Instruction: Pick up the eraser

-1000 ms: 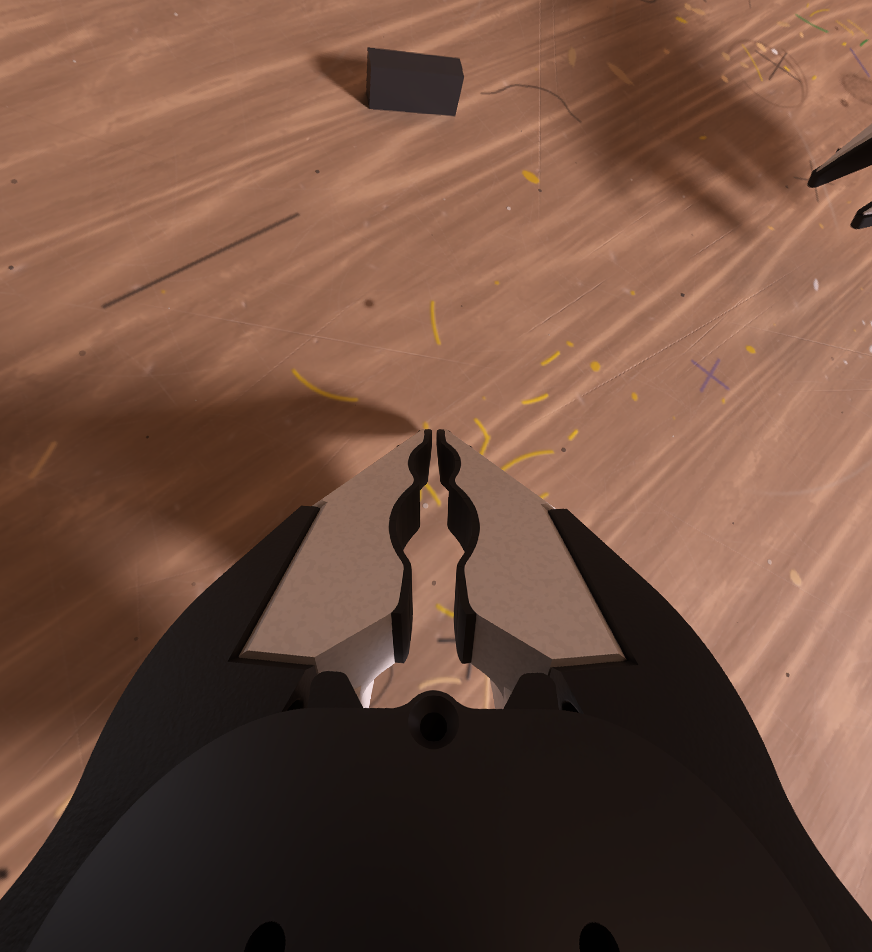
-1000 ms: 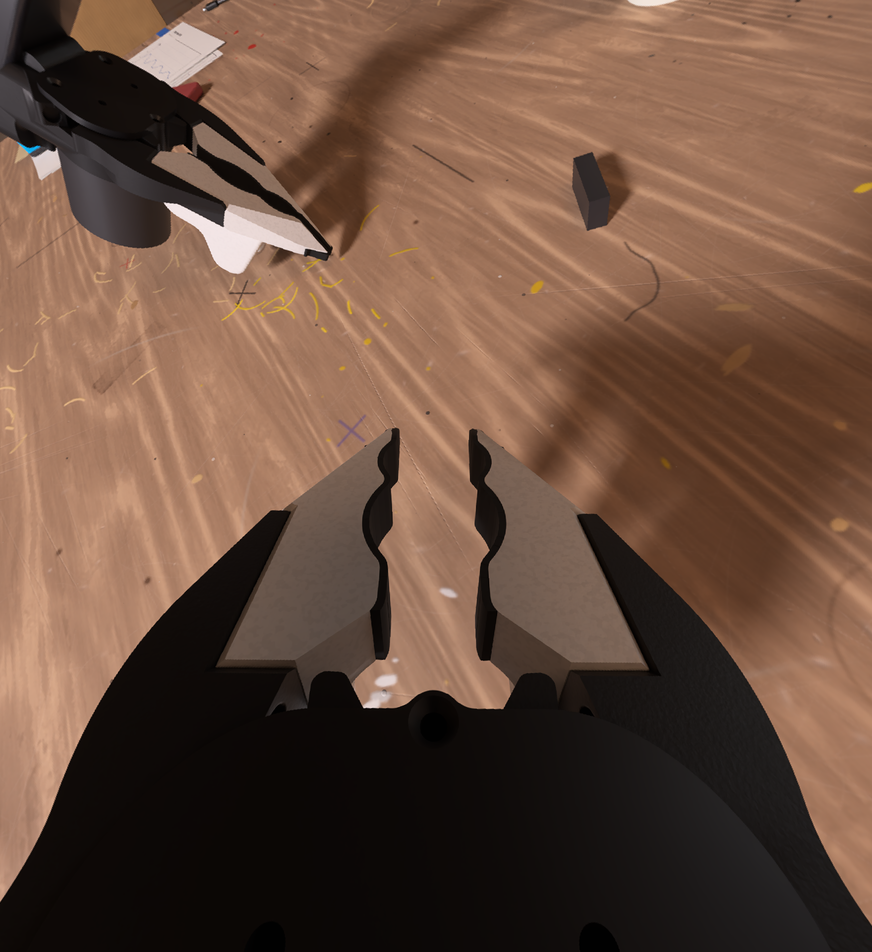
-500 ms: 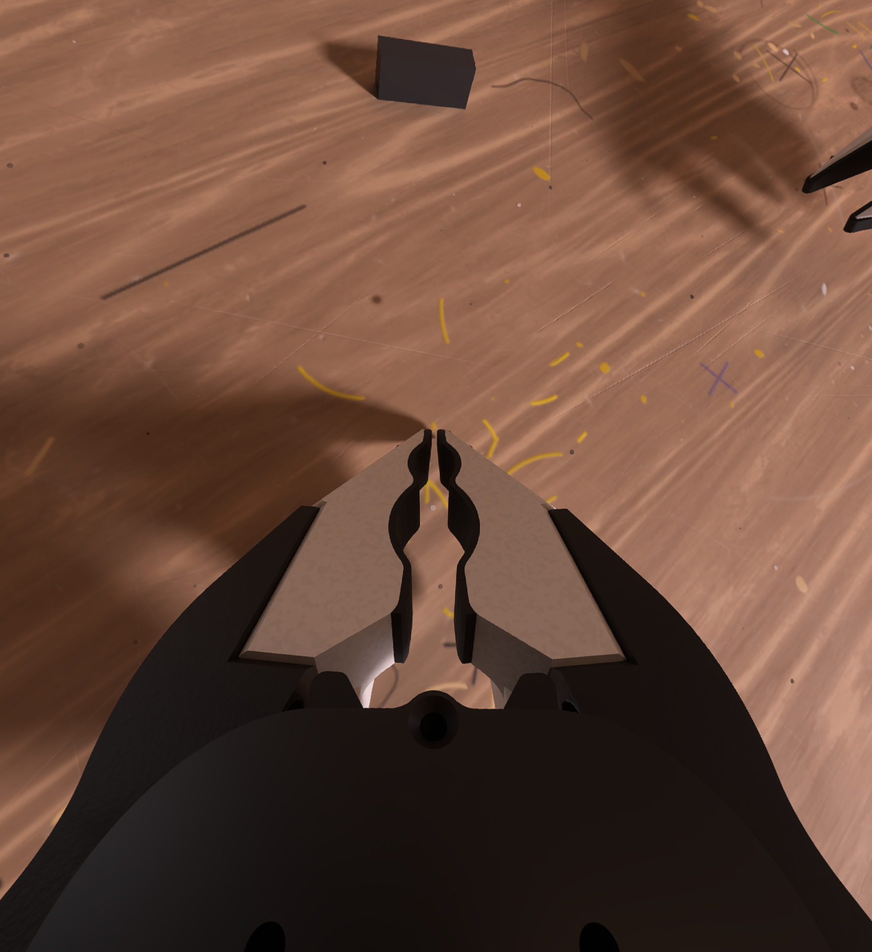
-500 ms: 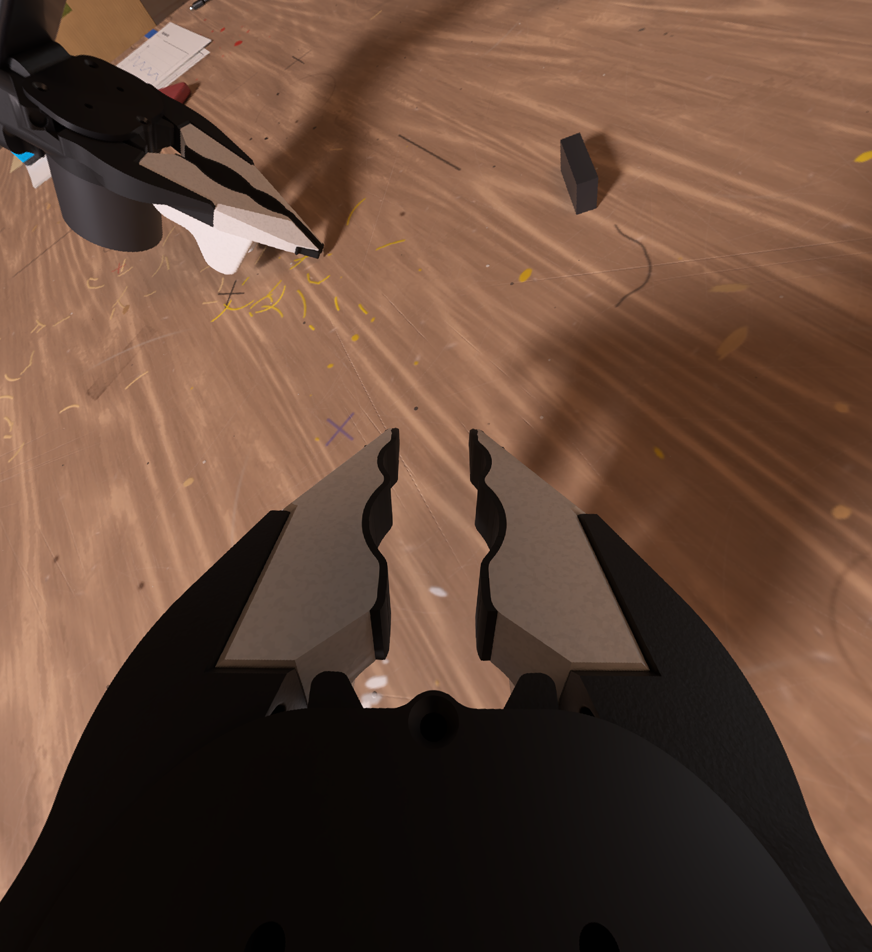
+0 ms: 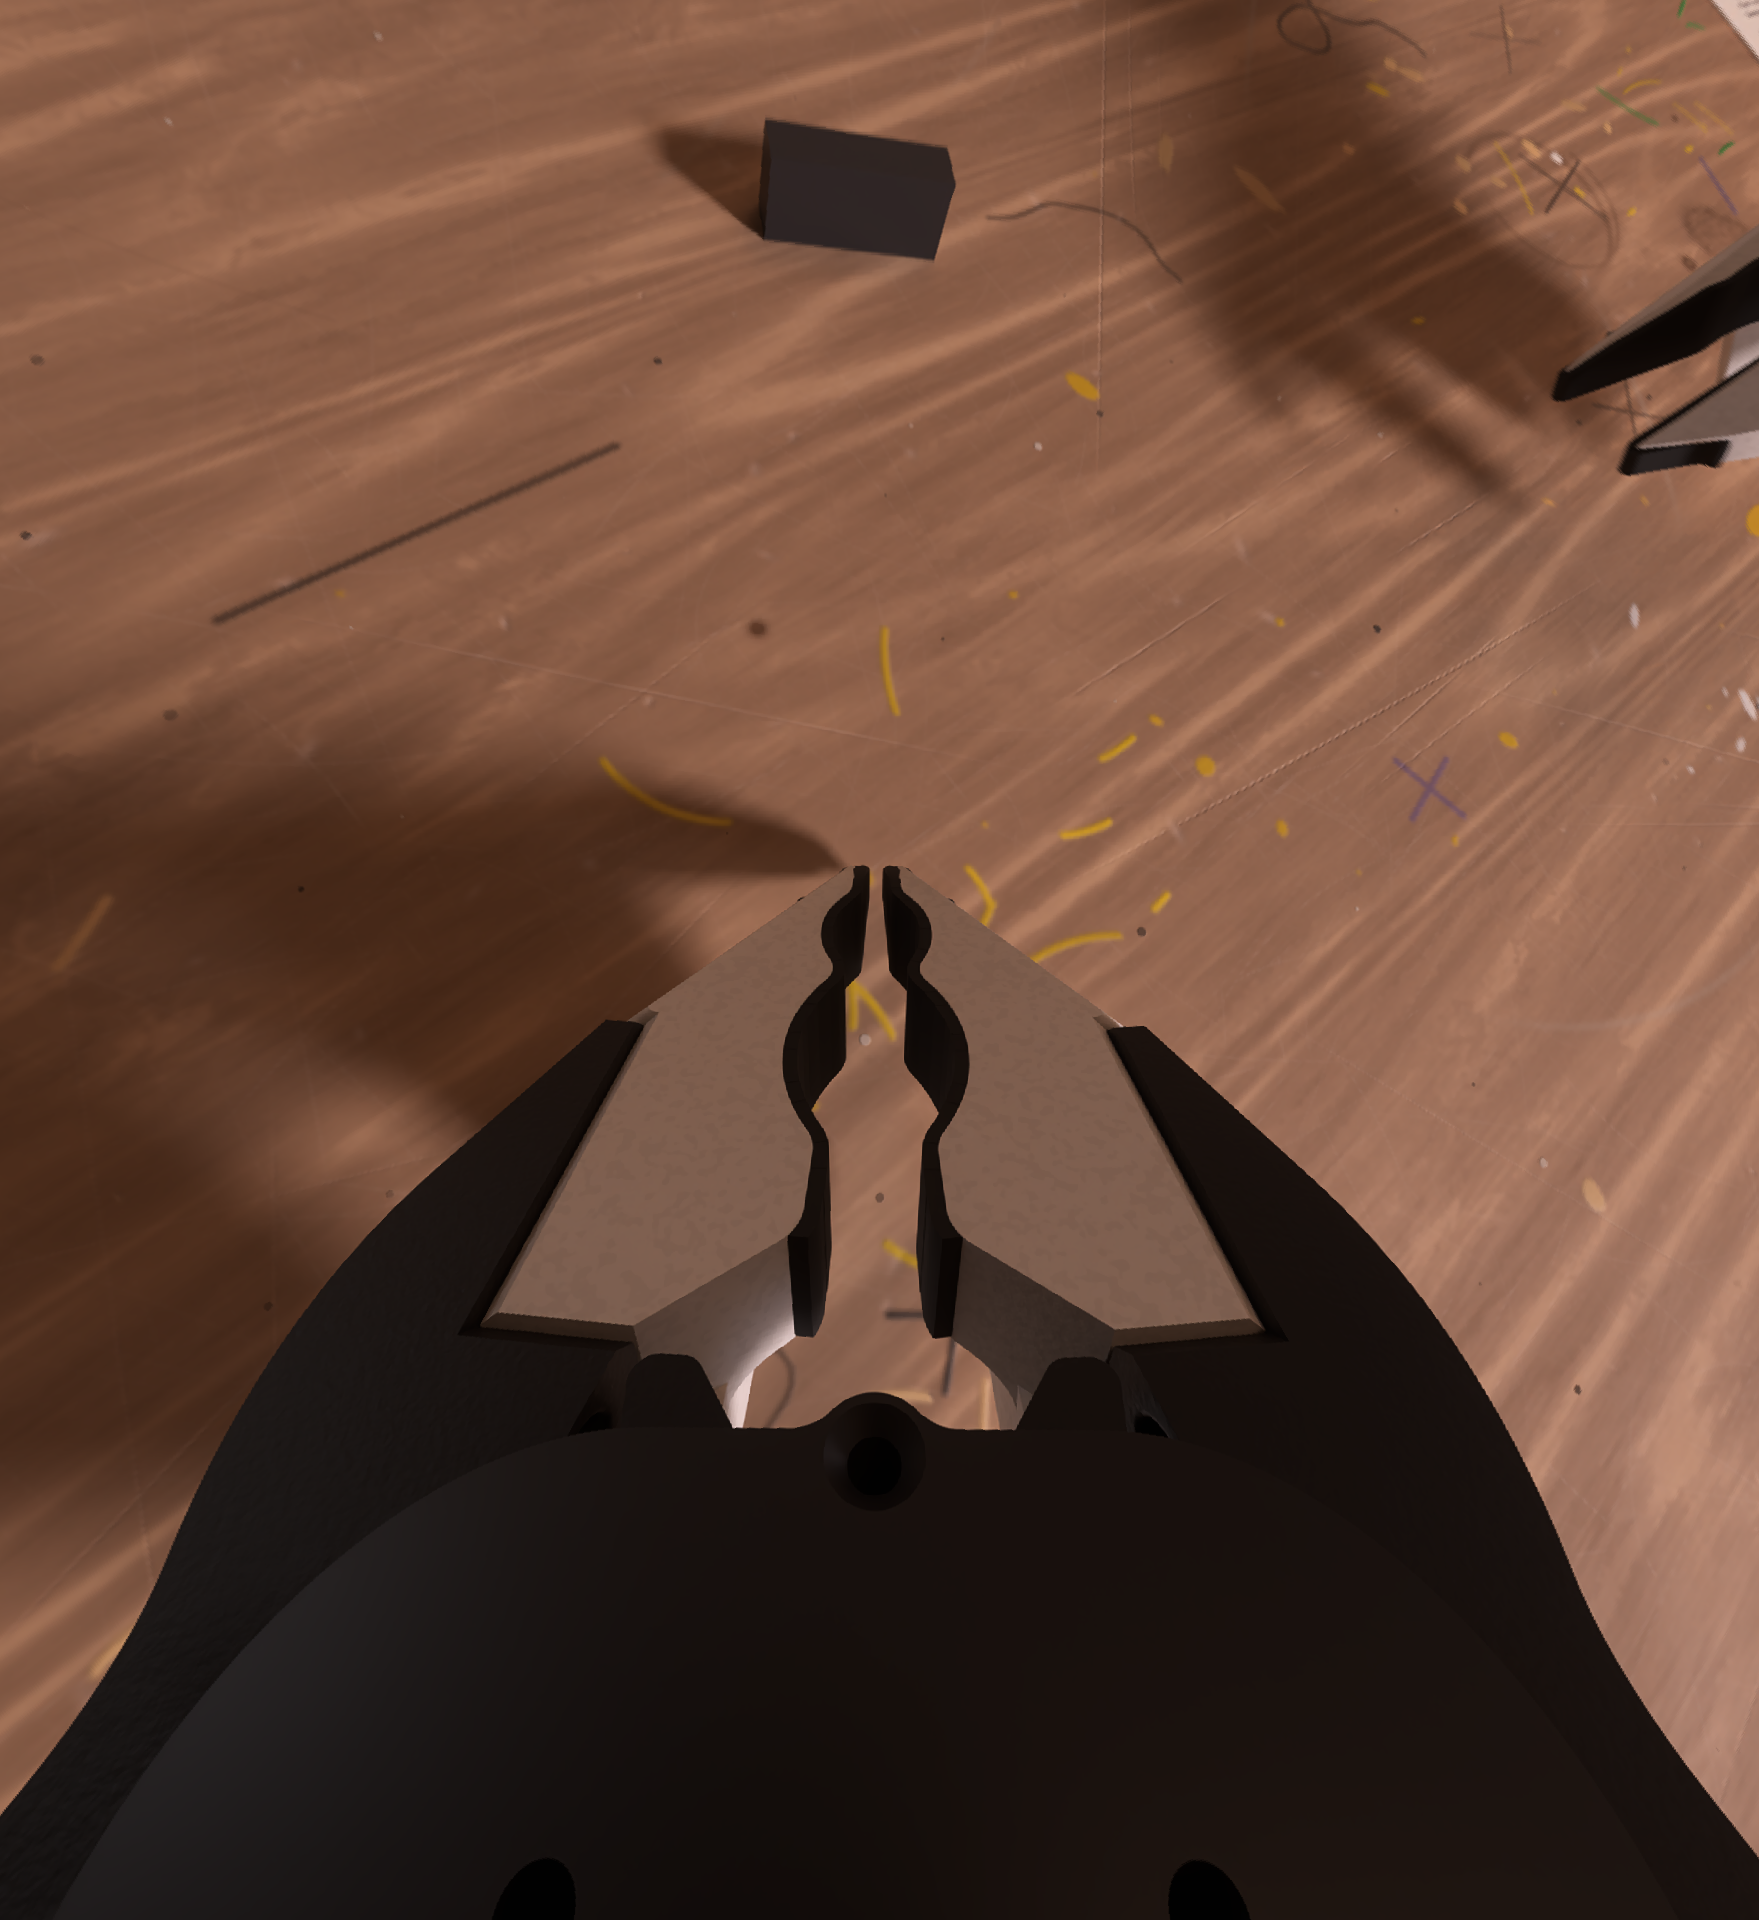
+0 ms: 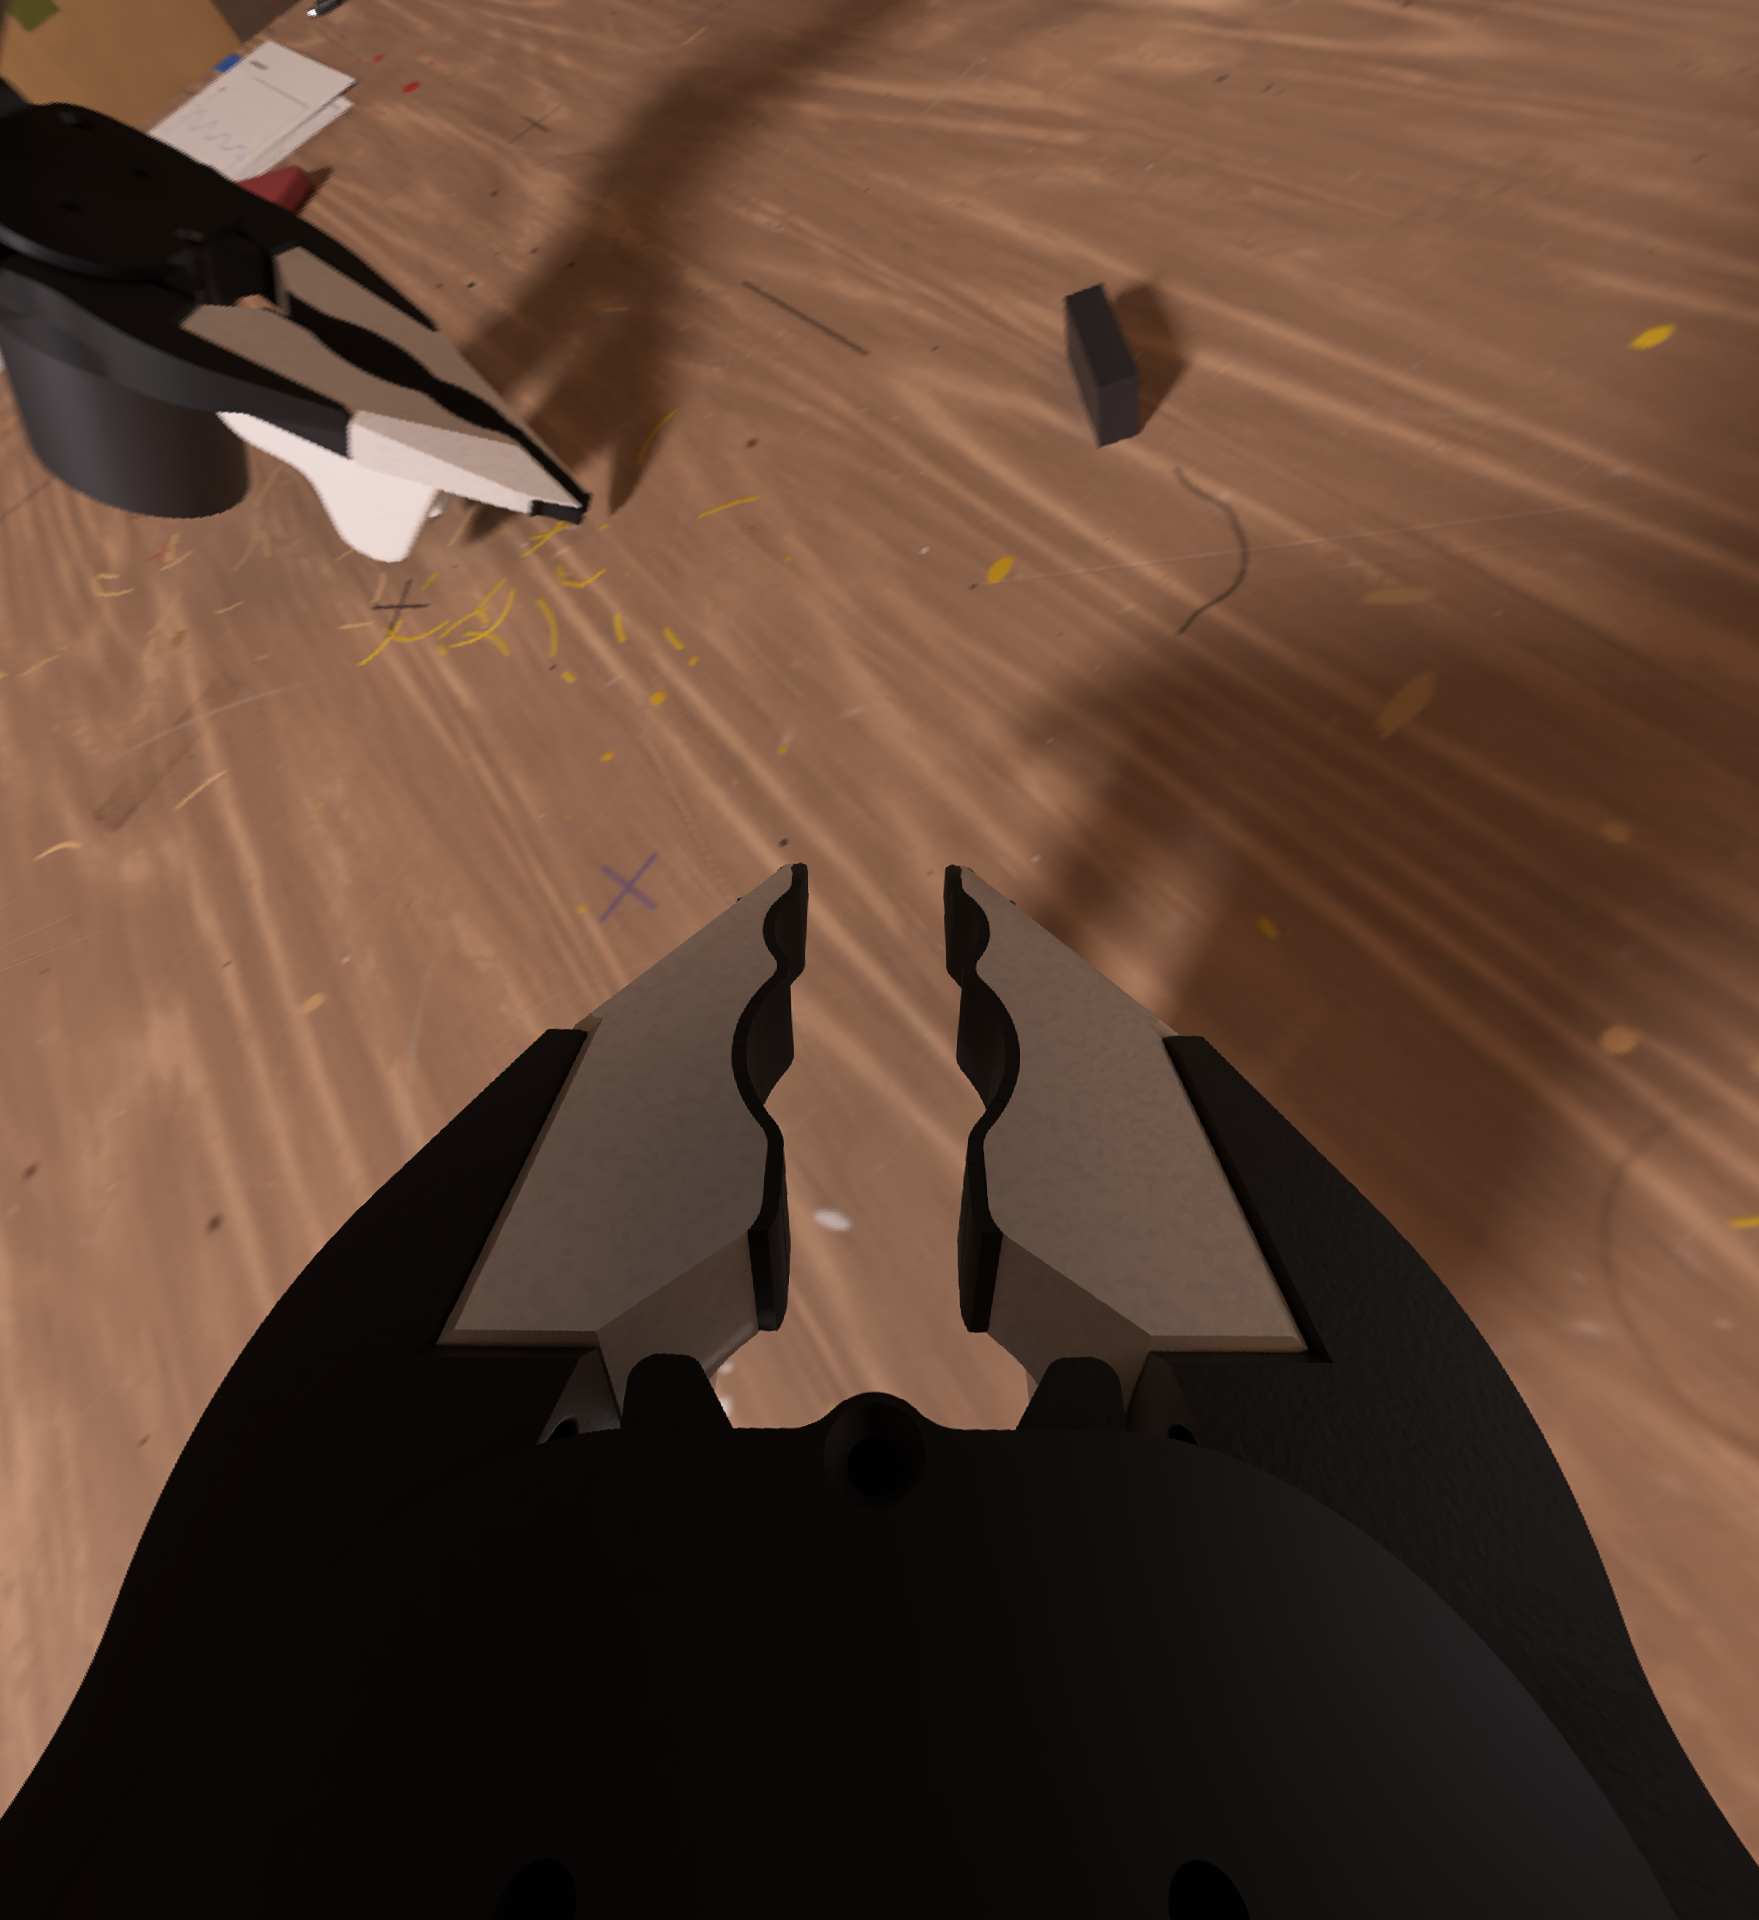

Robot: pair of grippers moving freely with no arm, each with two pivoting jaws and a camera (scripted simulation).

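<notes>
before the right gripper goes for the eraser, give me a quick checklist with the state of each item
1. Eraser in sight on the wooden table, nothing on top of it: ok.
2. Right gripper open enough to take it: ok, a clear gap shows between its fingers.
3. Right gripper lined up with the eraser: not ok, the eraser sits ahead and off to the right.
4. Left gripper out of the path: ok, it is off to the left, shut and empty.
5. Table between gripper and eraser free of objects: ok, only marks and flecks.
6. Grip width against the eraser's narrow side: cannot tell.
</notes>
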